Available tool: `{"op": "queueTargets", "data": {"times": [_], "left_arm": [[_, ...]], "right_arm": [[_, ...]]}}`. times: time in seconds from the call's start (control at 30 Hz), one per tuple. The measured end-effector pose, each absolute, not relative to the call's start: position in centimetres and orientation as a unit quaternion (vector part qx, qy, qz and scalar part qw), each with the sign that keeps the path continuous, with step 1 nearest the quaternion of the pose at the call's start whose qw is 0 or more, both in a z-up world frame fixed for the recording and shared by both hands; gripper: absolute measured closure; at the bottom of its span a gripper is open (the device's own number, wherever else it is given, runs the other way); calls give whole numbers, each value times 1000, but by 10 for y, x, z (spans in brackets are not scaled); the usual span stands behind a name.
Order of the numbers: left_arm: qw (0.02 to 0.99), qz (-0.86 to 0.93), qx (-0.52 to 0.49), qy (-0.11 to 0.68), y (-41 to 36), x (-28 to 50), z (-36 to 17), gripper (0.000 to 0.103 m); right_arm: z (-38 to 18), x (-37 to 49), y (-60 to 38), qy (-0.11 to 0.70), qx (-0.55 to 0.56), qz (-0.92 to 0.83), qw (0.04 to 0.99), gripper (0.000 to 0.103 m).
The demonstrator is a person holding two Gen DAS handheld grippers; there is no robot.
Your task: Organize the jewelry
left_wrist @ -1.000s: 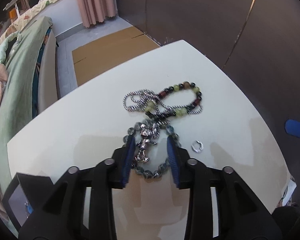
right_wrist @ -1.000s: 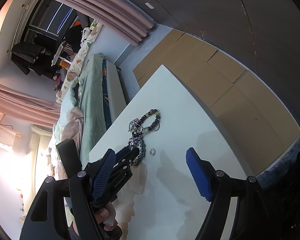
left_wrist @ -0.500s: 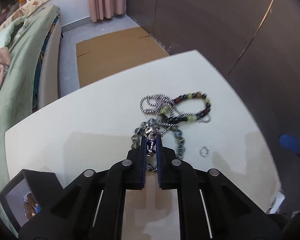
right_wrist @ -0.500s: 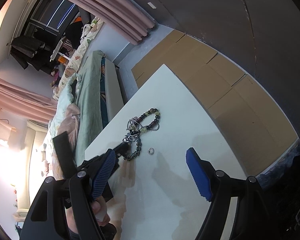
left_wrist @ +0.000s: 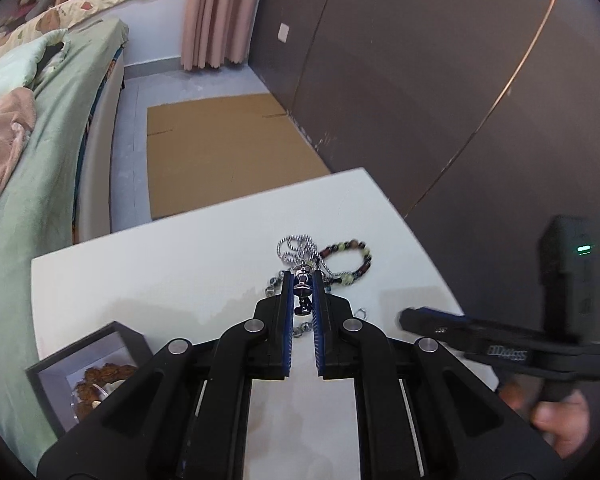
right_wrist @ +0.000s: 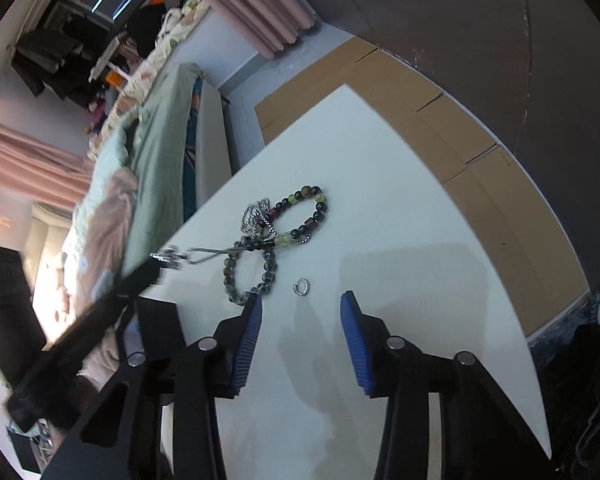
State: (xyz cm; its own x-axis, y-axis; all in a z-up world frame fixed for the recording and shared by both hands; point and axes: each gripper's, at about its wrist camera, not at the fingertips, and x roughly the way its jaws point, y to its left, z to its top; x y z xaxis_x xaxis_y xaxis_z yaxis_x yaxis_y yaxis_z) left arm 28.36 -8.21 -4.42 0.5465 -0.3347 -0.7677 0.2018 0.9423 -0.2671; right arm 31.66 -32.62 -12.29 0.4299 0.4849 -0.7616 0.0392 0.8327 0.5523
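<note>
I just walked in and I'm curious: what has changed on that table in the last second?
The left gripper closed on the silver pendant and lifted it, pulling its chain taut. The right gripper neared the small ring, jaws closing, nothing between them. The bead bracelets and ring stayed put.

I'm in a home bedroom: an unmade bed [left_wrist: 40, 152] with green bedding, pink curtains [left_wrist: 216, 12], and a white table [left_wrist: 180, 264].

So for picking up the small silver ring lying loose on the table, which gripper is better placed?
Right. The right gripper has nothing between its closing jaws, and the ring lies just ahead of its fingertips. The left gripper is shut on the silver pendant.
</note>
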Motion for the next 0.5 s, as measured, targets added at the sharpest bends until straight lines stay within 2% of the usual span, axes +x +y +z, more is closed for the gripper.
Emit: {"op": "queueTargets", "data": {"times": [0.5], "left_arm": [[891,-159,-121,407,-33,262,-7,94]], "right_arm": [[-136,338,-272,534,148,105,825,75]]}}
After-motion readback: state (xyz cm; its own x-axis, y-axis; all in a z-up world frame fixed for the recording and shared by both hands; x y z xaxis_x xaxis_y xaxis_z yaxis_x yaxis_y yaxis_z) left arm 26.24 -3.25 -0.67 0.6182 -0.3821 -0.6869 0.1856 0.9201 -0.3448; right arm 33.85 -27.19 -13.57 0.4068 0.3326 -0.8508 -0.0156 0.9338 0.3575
